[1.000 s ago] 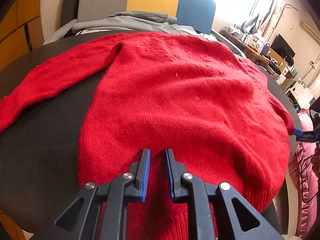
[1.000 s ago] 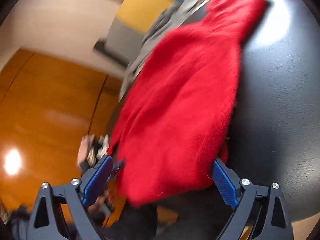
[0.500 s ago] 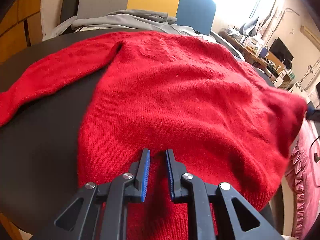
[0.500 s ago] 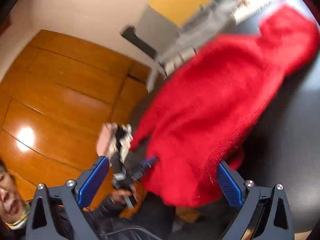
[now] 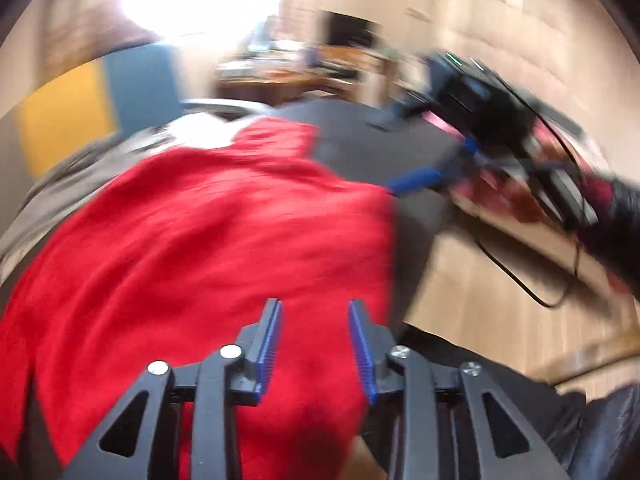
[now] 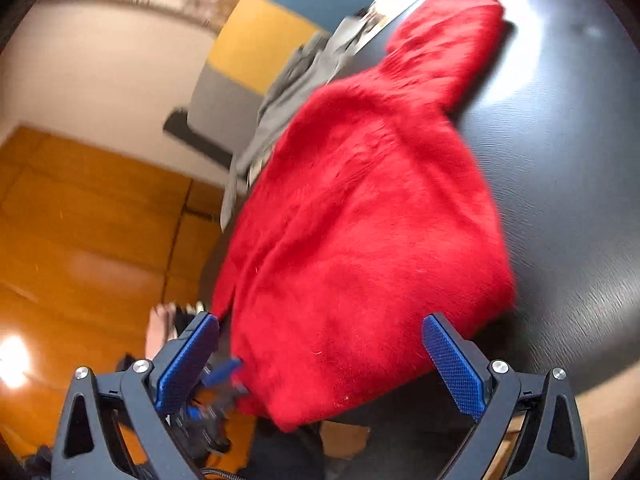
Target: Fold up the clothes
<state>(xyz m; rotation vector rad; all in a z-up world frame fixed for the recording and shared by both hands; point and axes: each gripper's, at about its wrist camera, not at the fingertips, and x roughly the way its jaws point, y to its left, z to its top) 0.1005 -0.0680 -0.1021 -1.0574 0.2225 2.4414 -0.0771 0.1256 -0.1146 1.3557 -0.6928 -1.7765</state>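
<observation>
A red knitted sweater point(image 6: 360, 220) lies folded over on the round black table point(image 6: 560, 160), its near end hanging a little over the table edge. My right gripper point(image 6: 320, 360) stands wide open just in front of that end, its pads clear of the cloth. In the blurred left wrist view, my left gripper point(image 5: 315, 308) hovers over the sweater point(image 5: 200, 248). Its jaws are opening, with red cloth showing below the gap and nothing pinched. The right gripper point(image 5: 440, 168) shows at the table's far side, and the left gripper point(image 6: 218, 380) appears blurred at the lower left.
A grey garment point(image 6: 292, 92) lies on a chair with a yellow, grey and blue back point(image 6: 256, 40) behind the table. Around it is orange wooden floor point(image 6: 80, 220). A black cable point(image 5: 520, 280) hangs by a dark sleeve point(image 5: 612, 232). A cluttered desk point(image 5: 280, 68) stands at the back.
My left gripper has let go of the hem, widened its jaws and swung and rolled toward the table's right side. The right gripper stayed open while its view swung away from the sweater and back.
</observation>
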